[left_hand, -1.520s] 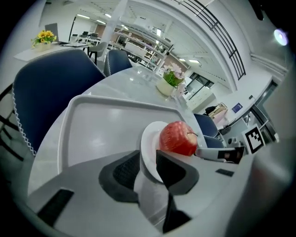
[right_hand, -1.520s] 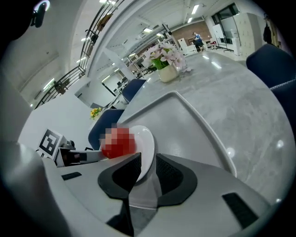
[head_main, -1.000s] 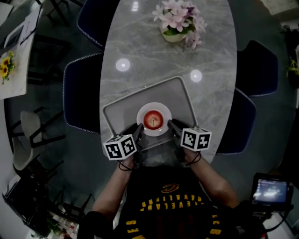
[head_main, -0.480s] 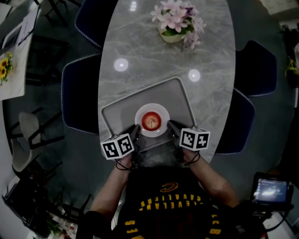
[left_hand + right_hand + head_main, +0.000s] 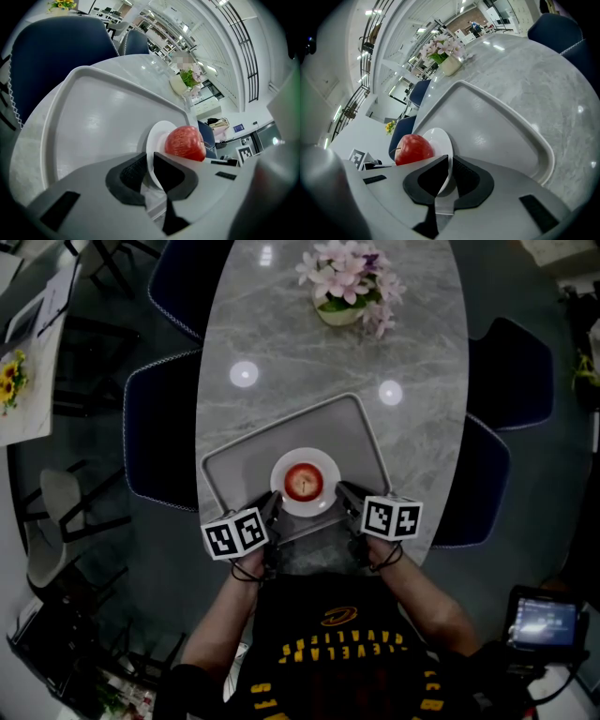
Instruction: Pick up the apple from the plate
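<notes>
Head view first: the apple (image 5: 305,482) sits in the middle of the white plate (image 5: 282,500), which rests on the grey tray (image 5: 361,427). My left gripper (image 5: 270,507) is at the plate's near-left edge and my right gripper (image 5: 345,495) at its near-right edge, with the apple between them and touched by neither.

Left gripper view: the jaws have just been closing and now stand narrow, with the plate's thin rim (image 5: 152,145) pinched between the pads. The apple (image 5: 185,143) lies further in on the plate, past the tips.

Right gripper view: the same picture mirrored. These jaws have also just been closing, and the rim (image 5: 449,159) runs up between the pads as they press on it. The apple (image 5: 413,149) sits on the plate beyond them.

My worry is that I hold the plate, not the fruit. The apple is loose and round, so if one hand rises ahead of the other the plate tilts and the apple probably rolls off onto the tray. The rim looks smooth and thin, so it could also slip from the pads under load.
</notes>
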### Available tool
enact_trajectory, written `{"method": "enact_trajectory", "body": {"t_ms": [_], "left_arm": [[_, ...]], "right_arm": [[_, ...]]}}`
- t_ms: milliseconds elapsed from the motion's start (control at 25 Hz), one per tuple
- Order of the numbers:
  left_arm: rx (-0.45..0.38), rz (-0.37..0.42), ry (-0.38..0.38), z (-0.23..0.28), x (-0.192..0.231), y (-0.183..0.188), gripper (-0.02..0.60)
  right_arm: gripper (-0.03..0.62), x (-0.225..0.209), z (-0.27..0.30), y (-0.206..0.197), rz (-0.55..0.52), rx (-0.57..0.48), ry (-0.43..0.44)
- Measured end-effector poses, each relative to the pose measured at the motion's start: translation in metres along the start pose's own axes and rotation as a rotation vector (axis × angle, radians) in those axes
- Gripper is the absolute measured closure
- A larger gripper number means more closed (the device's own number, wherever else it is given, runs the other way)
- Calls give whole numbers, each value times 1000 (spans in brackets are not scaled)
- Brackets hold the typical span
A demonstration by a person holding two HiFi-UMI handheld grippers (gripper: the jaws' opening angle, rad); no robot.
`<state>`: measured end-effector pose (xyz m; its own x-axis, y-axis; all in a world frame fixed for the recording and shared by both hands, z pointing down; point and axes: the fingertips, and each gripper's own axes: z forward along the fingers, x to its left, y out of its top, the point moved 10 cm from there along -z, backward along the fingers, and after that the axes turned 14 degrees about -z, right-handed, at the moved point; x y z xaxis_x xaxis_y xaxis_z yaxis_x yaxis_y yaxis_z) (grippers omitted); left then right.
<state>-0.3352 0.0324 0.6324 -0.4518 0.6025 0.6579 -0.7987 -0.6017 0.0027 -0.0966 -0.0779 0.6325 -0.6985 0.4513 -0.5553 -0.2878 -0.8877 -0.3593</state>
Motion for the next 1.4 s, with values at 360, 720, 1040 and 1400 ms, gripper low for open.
{"method": "enact_trajectory", "body": {"t_ms": [360, 720, 1040, 1400], "left_arm": [[2, 30, -6, 1, -7, -9, 532], [36, 88, -27, -8, -21, -28, 532], [85, 148, -45, -1, -37, -56, 532], [120, 201, -50, 14, -64, -104, 532]], "right_arm": [[556, -5, -11, -8, 8, -30, -1], [556, -2, -42, -29, 43, -92, -24], [556, -15, -76, -59, 91, -141, -55], [556, -44, -122, -90, 126, -190, -77]]}}
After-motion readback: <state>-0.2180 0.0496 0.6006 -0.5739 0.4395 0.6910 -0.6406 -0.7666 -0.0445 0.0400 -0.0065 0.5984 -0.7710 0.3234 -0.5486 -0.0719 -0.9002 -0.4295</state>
